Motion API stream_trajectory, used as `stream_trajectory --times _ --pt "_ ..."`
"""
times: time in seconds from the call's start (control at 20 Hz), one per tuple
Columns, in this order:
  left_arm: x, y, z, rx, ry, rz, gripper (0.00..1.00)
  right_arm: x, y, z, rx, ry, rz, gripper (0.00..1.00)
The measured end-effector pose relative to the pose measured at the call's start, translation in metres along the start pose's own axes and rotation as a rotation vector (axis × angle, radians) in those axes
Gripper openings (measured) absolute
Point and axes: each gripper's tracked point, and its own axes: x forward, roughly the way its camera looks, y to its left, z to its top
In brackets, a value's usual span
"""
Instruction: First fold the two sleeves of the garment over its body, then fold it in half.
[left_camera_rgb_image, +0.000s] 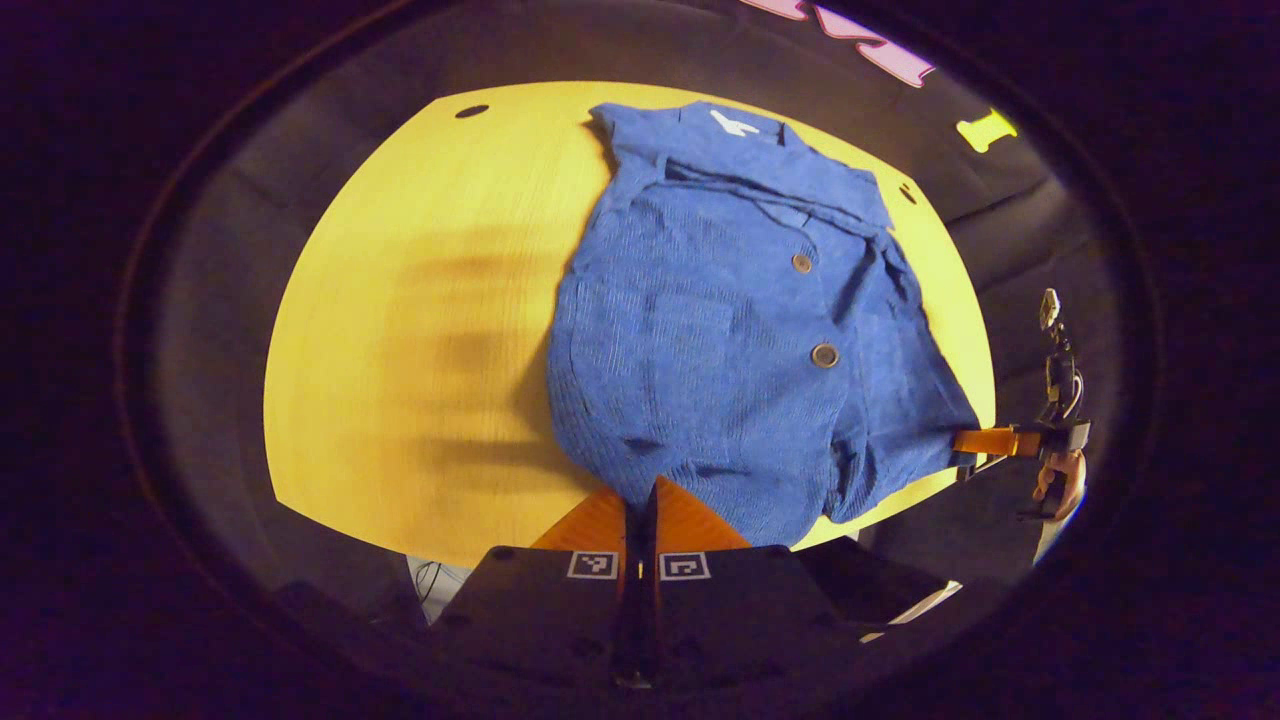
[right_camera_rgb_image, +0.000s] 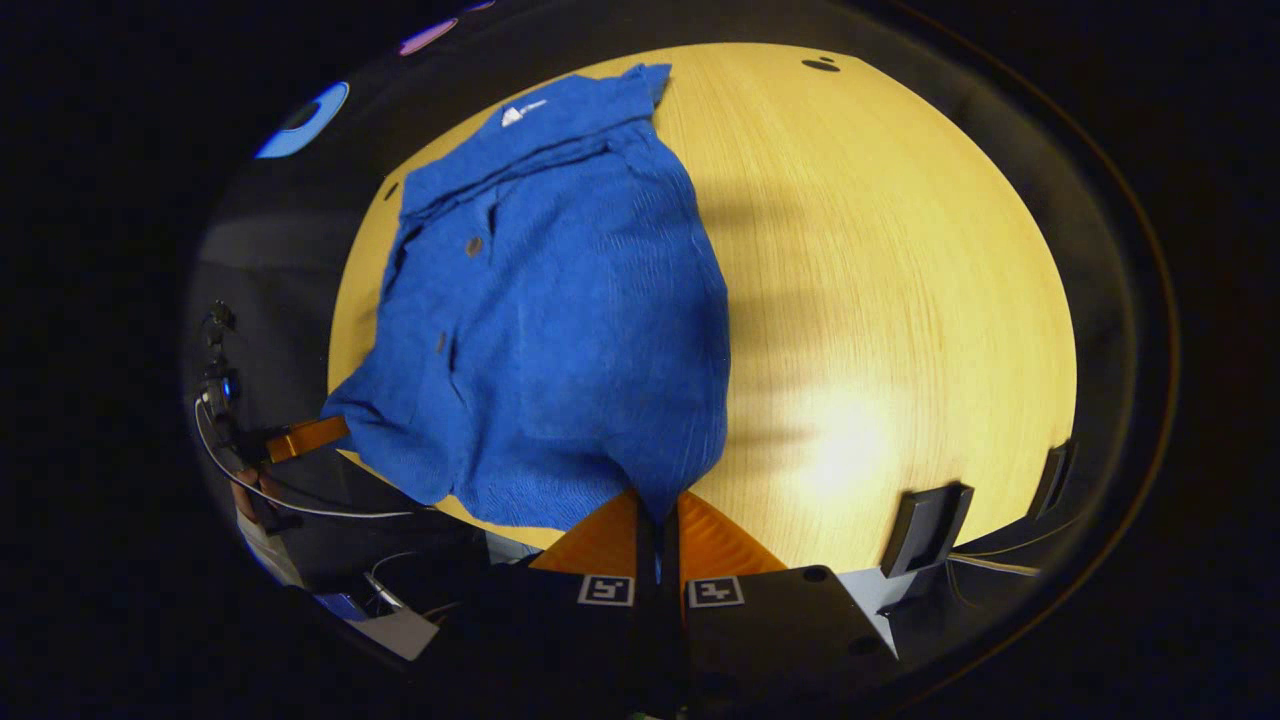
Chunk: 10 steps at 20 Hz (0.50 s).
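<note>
On the yellow wooden table (left_camera_rgb_image: 420, 330), a blue buttoned shirt (left_camera_rgb_image: 720, 330) is laid out with its collar at the far edge and its hem at the near edge. In the left gripper view the sleeves are no longer seen spread to the sides; folded cloth lies across the upper body, so the sleeve folds are judged to be done, though the exact lie of each sleeve cannot be told.

The hem is held at two corners. In the left gripper view the left gripper (left_camera_rgb_image: 641, 500) is seen with its orange fingers (left_camera_rgb_image: 690, 520) pressed together on the near edge of the shirt, cloth pinched between them. In the right gripper view the right gripper (right_camera_rgb_image: 658, 515) is likewise closed, its fingers (right_camera_rgb_image: 715, 535) gripping the hem at the other corner, where a fold of blue cloth runs down into the narrow gap. Each gripper is also seen farther off in the other's view, at the table's near edge, with a hand (left_camera_rgb_image: 1062, 480) behind it.

The step in hand is judged to be the fold in half. The next move calls for both corners to be lifted together and carried toward the collar, kept level and equally spaced, so that the hem is laid square on the shoulders without the cloth being dragged or the folded sleeves being disturbed.
</note>
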Motion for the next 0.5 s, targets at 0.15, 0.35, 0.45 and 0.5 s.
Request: stream_trajectory --times 0.15,0.35,0.45,0.5 --pt "-0.048 -0.004 0.046 0.037 -0.122 0.002 0.0 -0.045 0.019 0.053 -0.041 -0.133 0.021 0.05" --pt "-0.085 0.003 0.112 0.071 -0.254 0.044 0.0 -0.098 0.055 0.136 -0.105 -0.34 0.054 0.05" --pt "-0.1 0.003 0.15 0.043 -0.309 0.029 0.0 -0.115 0.07 0.174 -0.141 -0.414 0.056 0.05" --pt "-0.104 0.005 0.175 0.025 -0.344 0.029 0.0 -0.121 0.074 0.194 -0.158 -0.445 0.048 0.05"
